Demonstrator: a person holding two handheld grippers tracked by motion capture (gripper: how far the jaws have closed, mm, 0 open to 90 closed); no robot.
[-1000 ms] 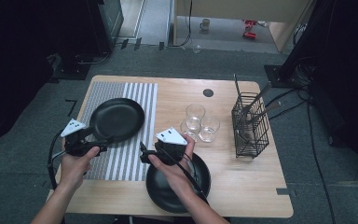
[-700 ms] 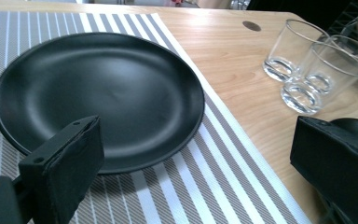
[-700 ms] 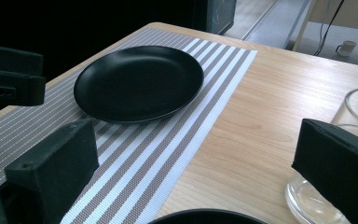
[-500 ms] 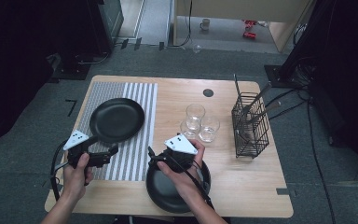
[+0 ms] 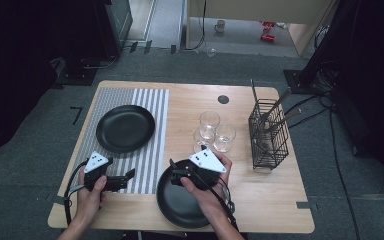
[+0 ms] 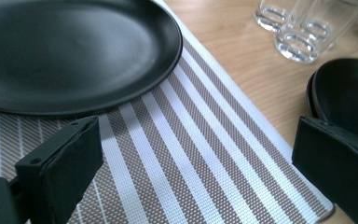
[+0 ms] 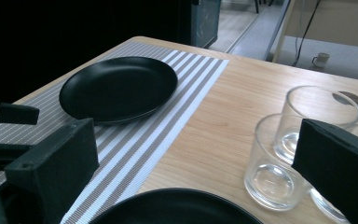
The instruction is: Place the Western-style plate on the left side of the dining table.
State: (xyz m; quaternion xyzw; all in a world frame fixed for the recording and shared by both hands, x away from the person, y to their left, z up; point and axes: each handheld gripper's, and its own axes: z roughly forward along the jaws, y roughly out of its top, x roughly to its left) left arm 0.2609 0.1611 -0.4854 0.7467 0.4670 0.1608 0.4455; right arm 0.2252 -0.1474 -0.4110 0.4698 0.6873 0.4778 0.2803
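two tools hovering wide apart over counter and plates

two black plates sitting well apart: far plate [image 5: 125,128] lying on the striped mat [image 5: 150,165] at the counter's left, near plate [image 5: 177,202] lying on bare wood at the counter's [image 5: 280,200] front edge, just right of the mat. left tool [image 5: 128,176] hovering low over the mat's front part, jaws spread wide with nothing between them, pointing toward the near plate; in the left gripper view, looking across mat stripes with the far plate ahead to the left and the near plate's rim at the right. right tool [image 5: 172,172] hanging above the near plate's far-left rim, jaws also gaping wide, gripping nothing, aiming leftward toward the far plate. three clear glasses [image 5: 209,122] clustering just beyond the near plate, all upright. wire basket [image 5: 268,135] standing near the counter's right side, holding cutlery.
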